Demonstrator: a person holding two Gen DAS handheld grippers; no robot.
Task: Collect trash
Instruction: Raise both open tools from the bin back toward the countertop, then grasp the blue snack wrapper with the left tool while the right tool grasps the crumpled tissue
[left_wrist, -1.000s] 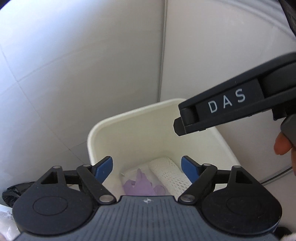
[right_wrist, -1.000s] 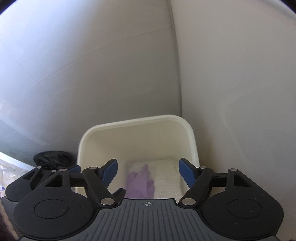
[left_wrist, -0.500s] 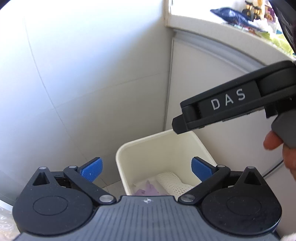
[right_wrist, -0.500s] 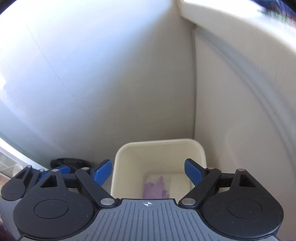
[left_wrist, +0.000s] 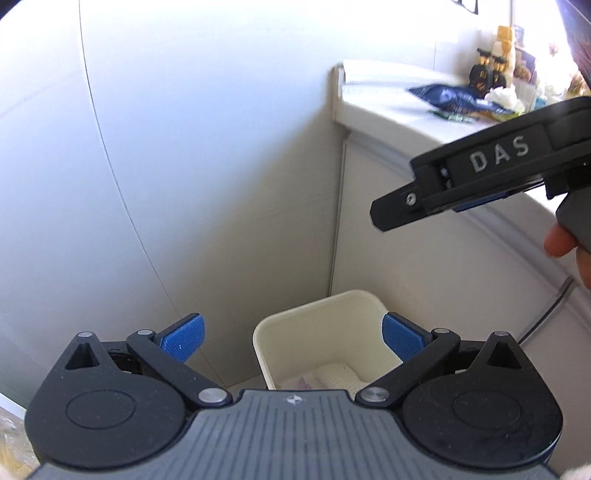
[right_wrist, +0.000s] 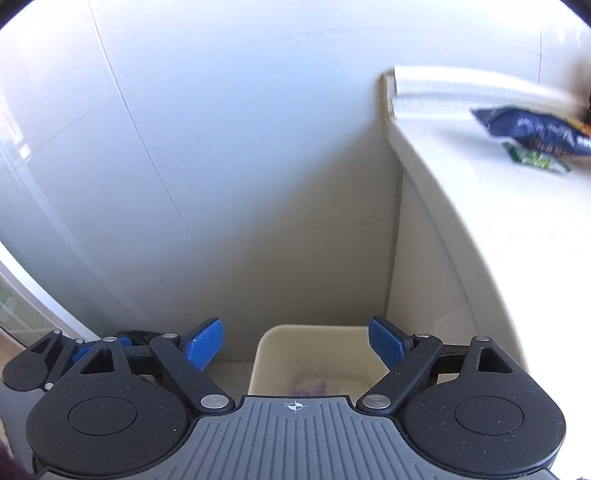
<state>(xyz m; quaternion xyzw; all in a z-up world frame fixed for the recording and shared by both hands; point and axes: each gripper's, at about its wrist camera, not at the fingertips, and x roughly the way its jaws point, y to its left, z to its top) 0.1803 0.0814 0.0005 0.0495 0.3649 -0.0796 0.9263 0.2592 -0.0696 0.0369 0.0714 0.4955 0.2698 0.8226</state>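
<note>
The cream bin (left_wrist: 321, 314) is standing on the floor in the corner where the pale wall (left_wrist: 184, 147) is meeting the cabinet side (left_wrist: 369, 240), and it is showing low in both wrist views. Inside it a white mesh wrapper (left_wrist: 338, 373) is lying at the bottom beside a purple glove (right_wrist: 310, 387) — both only partly visible past the gripper bodies.

The left gripper (left_wrist: 291, 339) is hanging above the bin with its blue pads spread wide and nothing lying between them. The right gripper (right_wrist: 295, 343) is likewise standing open and empty over the bin; in the left wrist view its black side, lettered DAS, is crossing the upper right, with a fingertip (left_wrist: 561, 238) of the person showing at the handle.

Up on the white counter (right_wrist: 461, 155) a dark blue snack bag (right_wrist: 532, 129) is lying next to a green wrapper (right_wrist: 535, 158) — with bottles (left_wrist: 495, 70) blurred behind.
</note>
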